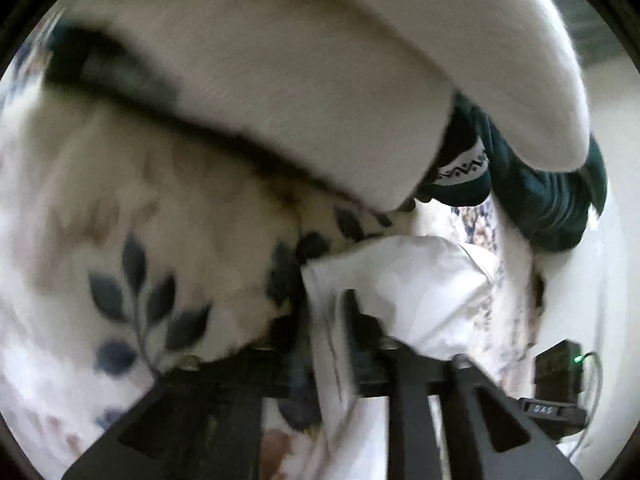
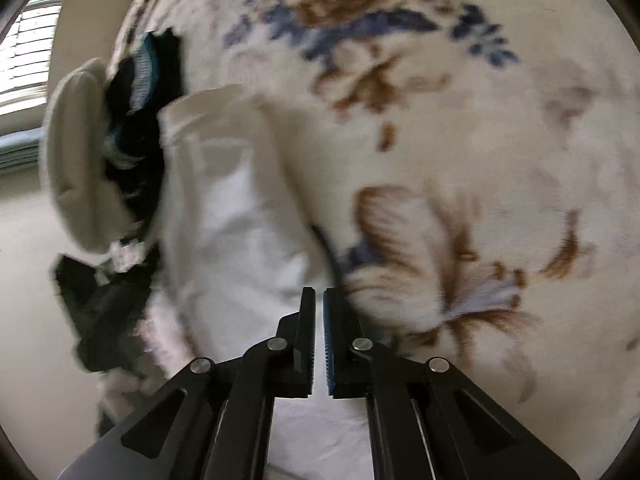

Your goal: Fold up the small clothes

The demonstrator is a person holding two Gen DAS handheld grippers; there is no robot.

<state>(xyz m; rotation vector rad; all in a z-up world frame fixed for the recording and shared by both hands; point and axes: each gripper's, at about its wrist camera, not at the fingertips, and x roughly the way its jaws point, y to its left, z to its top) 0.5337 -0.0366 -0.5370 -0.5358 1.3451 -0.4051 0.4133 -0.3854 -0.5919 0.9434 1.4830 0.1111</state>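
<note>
A small white garment (image 2: 236,216) lies on a floral blanket (image 2: 460,128). My right gripper (image 2: 319,300) hovers at the garment's near right edge with its jaws nearly together and nothing visible between them. In the left wrist view my left gripper (image 1: 324,320) is shut on a fold of the white garment (image 1: 400,280), which bunches over and between its fingers. A cream garment (image 1: 320,80) lies in front of it, partly over a dark teal patterned piece (image 1: 532,176). The view is blurred.
Dark clothes (image 2: 136,120) and a cream piece (image 2: 76,152) are piled at the blanket's left edge. Beyond them is bare floor (image 2: 32,300) and a window (image 2: 24,60). A black device with a green light (image 1: 560,372) sits at the right.
</note>
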